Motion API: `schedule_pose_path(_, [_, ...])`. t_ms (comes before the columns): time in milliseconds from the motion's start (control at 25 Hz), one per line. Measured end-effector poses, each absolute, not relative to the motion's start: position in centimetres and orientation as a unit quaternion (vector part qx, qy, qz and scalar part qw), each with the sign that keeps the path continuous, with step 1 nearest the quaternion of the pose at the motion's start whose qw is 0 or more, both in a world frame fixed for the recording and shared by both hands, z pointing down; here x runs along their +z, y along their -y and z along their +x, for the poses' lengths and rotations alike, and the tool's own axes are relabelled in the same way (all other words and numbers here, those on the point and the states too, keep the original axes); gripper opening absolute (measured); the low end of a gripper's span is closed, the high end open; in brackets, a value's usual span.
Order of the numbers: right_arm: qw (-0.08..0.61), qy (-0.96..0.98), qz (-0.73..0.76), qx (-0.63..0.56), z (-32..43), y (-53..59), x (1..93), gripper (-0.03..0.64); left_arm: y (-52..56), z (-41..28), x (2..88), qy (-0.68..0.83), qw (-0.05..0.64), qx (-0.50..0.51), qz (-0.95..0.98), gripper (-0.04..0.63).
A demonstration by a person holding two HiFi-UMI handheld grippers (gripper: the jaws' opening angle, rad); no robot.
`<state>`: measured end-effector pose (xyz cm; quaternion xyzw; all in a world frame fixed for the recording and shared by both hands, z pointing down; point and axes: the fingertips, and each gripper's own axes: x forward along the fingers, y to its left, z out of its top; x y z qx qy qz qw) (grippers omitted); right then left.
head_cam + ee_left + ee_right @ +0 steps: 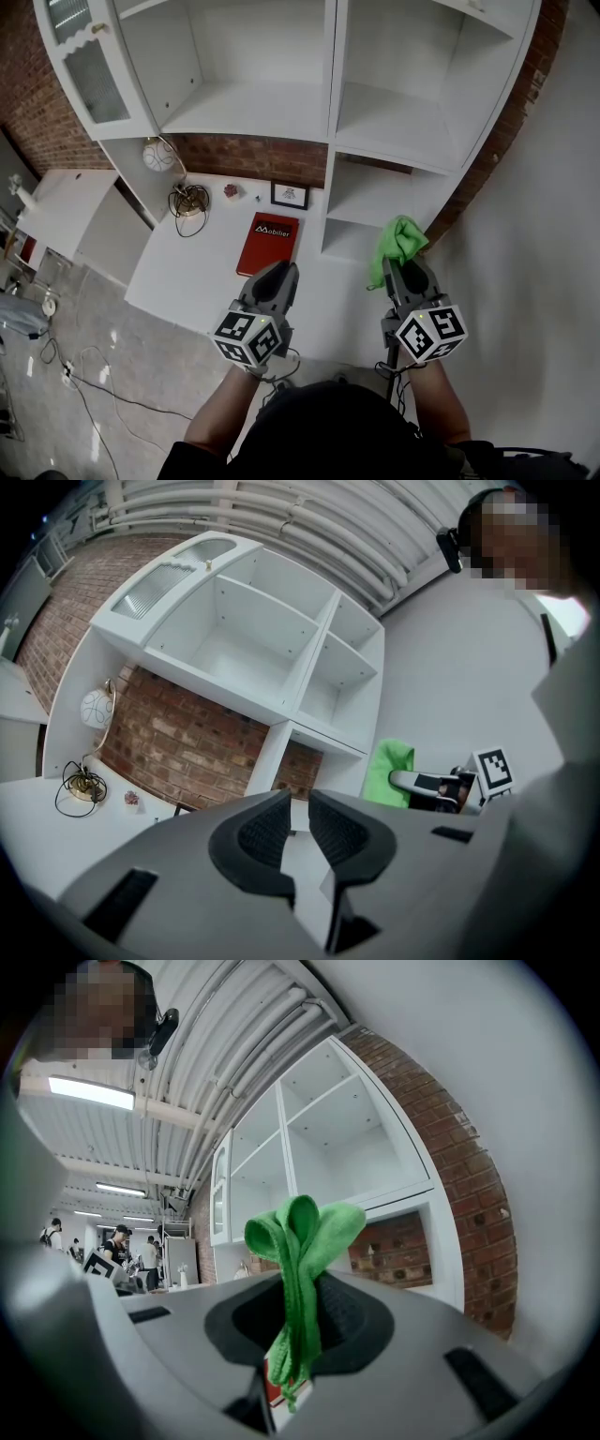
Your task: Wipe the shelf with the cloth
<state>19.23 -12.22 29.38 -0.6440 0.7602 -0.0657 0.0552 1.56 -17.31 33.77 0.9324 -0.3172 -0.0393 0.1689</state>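
Now | cloth (398, 240): bright green, bunched, pinched in right gripper (407, 269)

A red book (268, 244) lies ahead of the left gripper (279, 274). It bears a white logo and one white word, too blurred to read surely. The cubes on the left gripper and the right gripper (405, 267) carry black-and-white square markers.

Green cloth (401, 236) in right tool (408, 272), white shelf (253, 108)
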Motion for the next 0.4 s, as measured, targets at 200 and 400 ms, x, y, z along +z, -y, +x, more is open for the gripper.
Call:
schedule_pose_path(200, [0.056, -0.761, -0.642, -0.07, 19.48, 12.38, 29.58, 0.06, 17.55, 1.66, 33.76, 0.32, 0.167, -0.04, 0.932, 0.057])
schedule_pose_path(400, [0.055, -0.763, -0.64, -0.072, 19.65, 12.43, 29.57, 0.06, 17.73, 1.81, 33.72, 0.324, 0.167, -0.039, 0.931, 0.057])
